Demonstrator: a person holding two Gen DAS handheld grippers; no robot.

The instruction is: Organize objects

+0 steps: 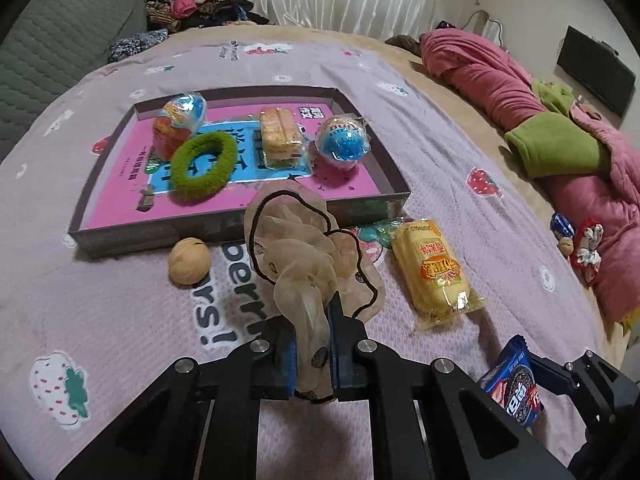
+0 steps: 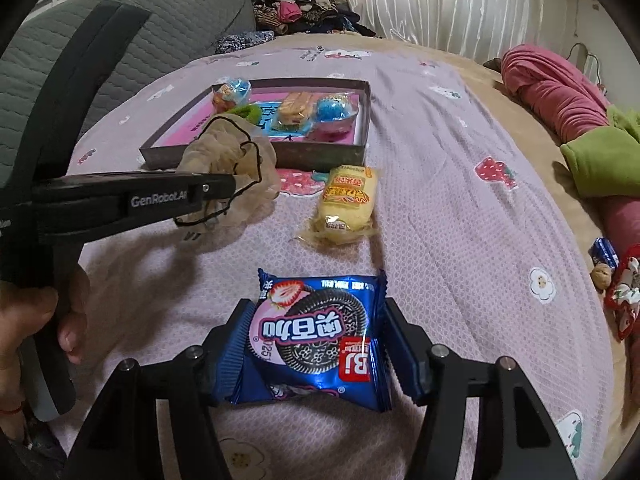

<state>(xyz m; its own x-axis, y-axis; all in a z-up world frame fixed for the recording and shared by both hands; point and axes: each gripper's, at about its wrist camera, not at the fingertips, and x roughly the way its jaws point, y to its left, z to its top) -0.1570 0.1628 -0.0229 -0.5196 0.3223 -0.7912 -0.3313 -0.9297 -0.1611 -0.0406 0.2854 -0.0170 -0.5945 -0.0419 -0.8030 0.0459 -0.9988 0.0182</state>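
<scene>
My left gripper [image 1: 314, 354] is shut on a beige sheer scrunchie [image 1: 298, 248] and holds it above the bed, just in front of the box [image 1: 240, 224]; it also shows in the right wrist view [image 2: 230, 160]. My right gripper [image 2: 314, 344] is shut on a blue cookie packet [image 2: 316, 336], also seen low right in the left wrist view [image 1: 514, 386]. The shallow grey box with a pink floor holds two wrapped candy balls [image 1: 344, 142], a wrapped wafer [image 1: 280, 132] and a green scrunchie [image 1: 204, 166].
A yellow cake packet [image 1: 434, 268] and a walnut [image 1: 189, 261] lie on the purple bedspread in front of the box. A pink and green blanket [image 1: 560, 136], a small blue packet [image 1: 562, 226], another walnut and a red scrunchie lie at the right edge.
</scene>
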